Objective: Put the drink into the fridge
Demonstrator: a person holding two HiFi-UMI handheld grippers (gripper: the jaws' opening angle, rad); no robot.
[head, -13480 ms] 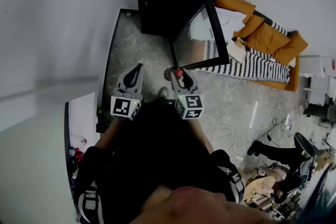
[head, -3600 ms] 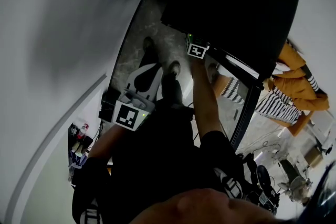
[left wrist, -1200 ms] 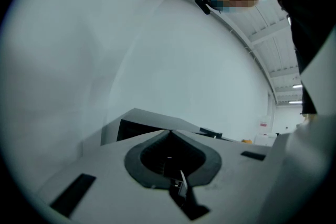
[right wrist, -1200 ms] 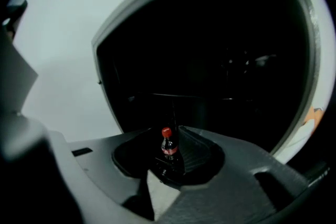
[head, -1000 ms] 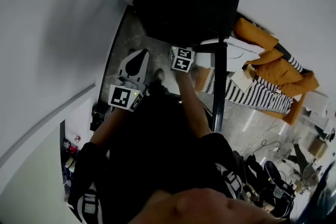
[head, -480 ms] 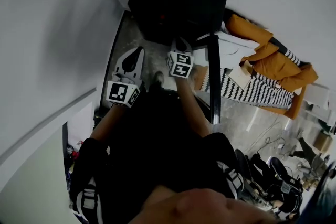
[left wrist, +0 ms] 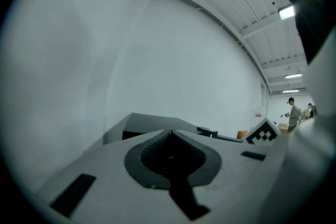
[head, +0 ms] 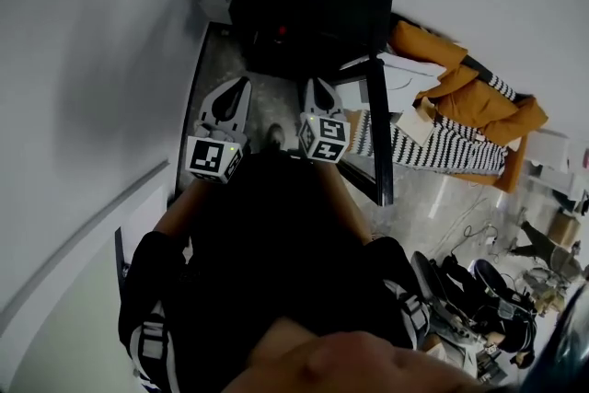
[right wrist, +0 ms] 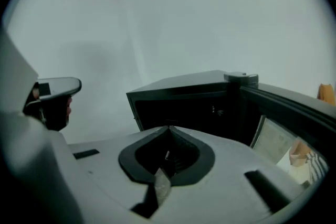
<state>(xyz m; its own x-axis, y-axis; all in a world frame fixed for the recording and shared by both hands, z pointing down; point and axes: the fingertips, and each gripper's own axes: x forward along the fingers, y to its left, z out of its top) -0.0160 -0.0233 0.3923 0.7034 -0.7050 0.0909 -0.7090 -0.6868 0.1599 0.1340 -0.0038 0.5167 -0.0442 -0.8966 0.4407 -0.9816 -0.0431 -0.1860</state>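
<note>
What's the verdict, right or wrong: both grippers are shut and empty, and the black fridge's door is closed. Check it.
Wrong on the door. The black fridge has its door swung open to the right, as the right gripper view shows. The rest holds: the left gripper and the right gripper are both shut and empty.

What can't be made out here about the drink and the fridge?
Drink: right gripper view, fridge interior too dark; head view shows only a red speck, too small to identify.
Fridge door: edge-on in head view, cut off by the edge in right gripper view.
Left gripper view: the left gripper blocks most of the fridge.
</note>
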